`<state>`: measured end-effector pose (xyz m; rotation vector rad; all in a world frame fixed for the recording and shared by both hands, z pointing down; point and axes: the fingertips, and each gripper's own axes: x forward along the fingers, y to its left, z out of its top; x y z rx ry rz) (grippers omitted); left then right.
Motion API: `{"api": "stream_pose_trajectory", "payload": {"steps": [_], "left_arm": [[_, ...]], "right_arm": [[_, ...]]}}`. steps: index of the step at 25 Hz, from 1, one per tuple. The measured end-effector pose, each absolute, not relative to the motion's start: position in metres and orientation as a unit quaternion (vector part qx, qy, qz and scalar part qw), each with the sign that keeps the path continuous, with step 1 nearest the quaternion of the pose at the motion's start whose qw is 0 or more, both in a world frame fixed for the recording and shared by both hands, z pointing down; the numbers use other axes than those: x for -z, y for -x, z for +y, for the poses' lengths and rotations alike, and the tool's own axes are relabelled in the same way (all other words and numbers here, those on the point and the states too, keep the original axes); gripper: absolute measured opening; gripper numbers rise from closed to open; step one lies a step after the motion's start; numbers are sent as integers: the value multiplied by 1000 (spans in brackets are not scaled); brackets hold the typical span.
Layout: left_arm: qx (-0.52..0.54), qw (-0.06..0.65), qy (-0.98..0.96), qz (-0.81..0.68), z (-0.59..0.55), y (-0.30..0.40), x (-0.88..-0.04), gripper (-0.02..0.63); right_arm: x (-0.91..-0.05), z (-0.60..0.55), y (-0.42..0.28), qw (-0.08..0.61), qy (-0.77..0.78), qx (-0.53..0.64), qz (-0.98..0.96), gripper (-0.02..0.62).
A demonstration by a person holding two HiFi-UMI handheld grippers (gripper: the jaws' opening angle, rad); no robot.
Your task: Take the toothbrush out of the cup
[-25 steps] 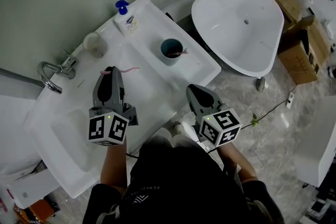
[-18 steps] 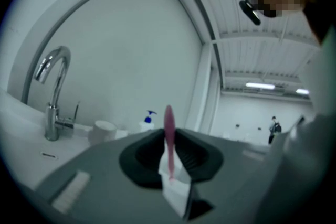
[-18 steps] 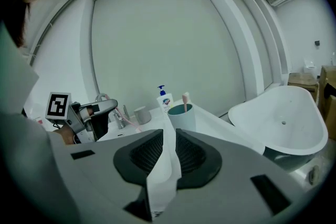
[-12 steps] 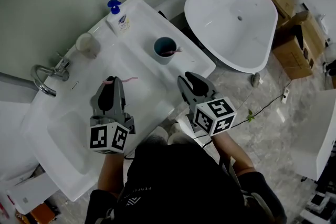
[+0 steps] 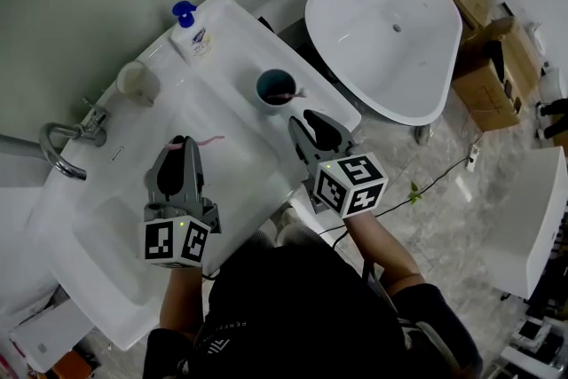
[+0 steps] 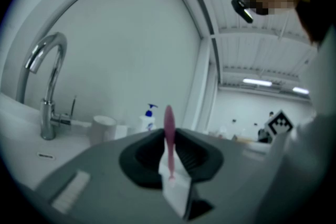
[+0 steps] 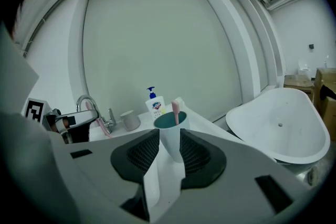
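Note:
A teal cup (image 5: 267, 83) stands on the white washbasin counter (image 5: 238, 157), with a pink toothbrush (image 5: 288, 95) leaning in it. My right gripper (image 5: 304, 119) is just in front of the cup. Its jaws have just been opening and now stand wide. In the right gripper view the cup (image 7: 170, 134) shows in the gap between them, and the pads do not press on it. My left gripper (image 5: 181, 143) hangs over the basin, shut on another pink toothbrush (image 5: 209, 139). That brush sticks up between the jaws in the left gripper view (image 6: 169, 128).
A soap dispenser (image 5: 189, 39) and a beige cup (image 5: 137, 81) stand at the counter's back edge, a chrome faucet (image 5: 60, 144) to the left. A white bathtub (image 5: 390, 31) and cardboard boxes (image 5: 493, 18) lie to the right, beyond the counter's edge.
My right gripper has moved up to the teal cup and its jaws have gone from shut to wide open. The left gripper has kept its hold on its toothbrush and barely shifted.

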<state>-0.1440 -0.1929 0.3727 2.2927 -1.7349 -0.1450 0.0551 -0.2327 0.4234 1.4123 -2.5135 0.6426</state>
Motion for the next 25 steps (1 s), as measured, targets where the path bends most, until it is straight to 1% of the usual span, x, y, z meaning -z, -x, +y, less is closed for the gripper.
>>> {"api": "stream_pose_trajectory", "payload": {"steps": [17,25], "left_arm": [[51,144,-781,-606,-203,155,-381,61],[50,144,-777,-610,-201,156,-382,61]], "right_arm": [[-418,-273,-53,81,-497,-209,-839,104],[-422,-274,-53,93,-498,-200,-838,84]]}}
